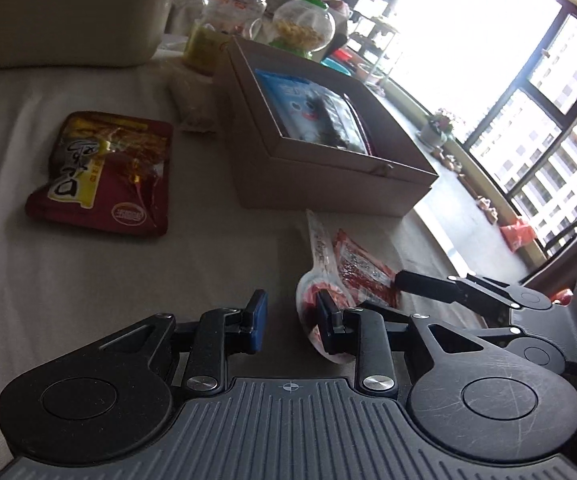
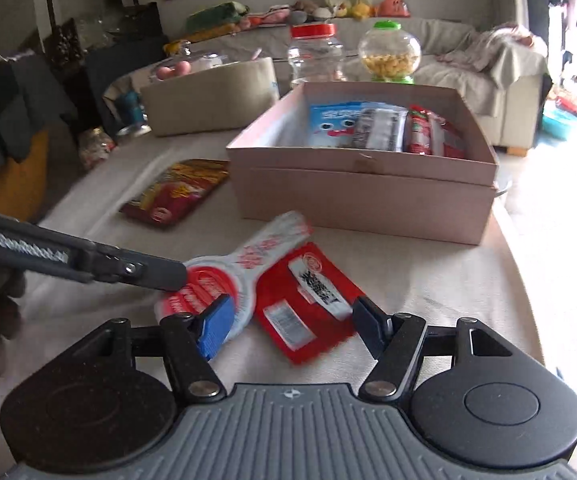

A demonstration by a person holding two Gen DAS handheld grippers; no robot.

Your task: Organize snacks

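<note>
An open cardboard box [image 2: 364,196] holds a blue snack pack [image 2: 332,124] and red packs [image 2: 432,132]; the box also shows in the left wrist view [image 1: 328,168]. In front of it lie a white-and-red pouch [image 2: 244,268] and a flat red packet [image 2: 308,300]. My right gripper [image 2: 292,320] is open, its jaws on either side of the red packet. My left gripper [image 1: 288,316] is open and empty, its right finger [image 1: 326,320] against the white-and-red pouch [image 1: 316,264]. A dark red snack bag [image 1: 100,172] lies to the left on the cloth, also seen in the right wrist view [image 2: 176,192].
A beige tub [image 1: 72,24] stands at the back left. A red-lidded jar [image 1: 236,4] and a green-topped round jar [image 1: 304,24] stand behind the box. A sofa [image 2: 468,68] is behind the table. The table edge [image 2: 528,280] runs on the right.
</note>
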